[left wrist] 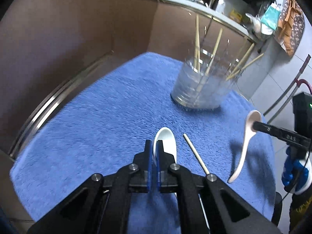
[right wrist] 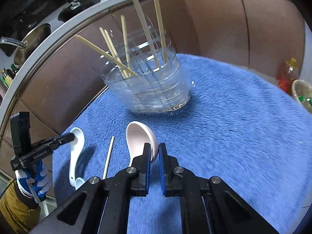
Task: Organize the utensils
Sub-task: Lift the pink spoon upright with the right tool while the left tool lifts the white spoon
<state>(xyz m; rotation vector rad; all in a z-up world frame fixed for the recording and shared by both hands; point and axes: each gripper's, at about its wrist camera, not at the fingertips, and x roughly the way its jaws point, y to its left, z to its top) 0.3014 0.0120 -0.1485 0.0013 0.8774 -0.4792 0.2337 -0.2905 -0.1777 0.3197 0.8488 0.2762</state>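
Gripping white spoon point(left wrist: 165, 142) in clamped left gripper point(left wrist: 154, 146), pink spoon point(right wrist: 139, 136) in clamped right gripper point(right wrist: 155, 150), above blue towel point(left wrist: 97, 117); loose chopstick point(left wrist: 196, 154) between them, clear holder point(left wrist: 198, 89) at twelve o'clock.

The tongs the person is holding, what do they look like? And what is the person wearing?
Both tongs, left and right, are black, with blue pads on their fingers and round silver bolts at the joints. White lettering runs along the side of each. The hands wear blue and white gloves, and a mustard-yellow sleeve shows behind the left one.
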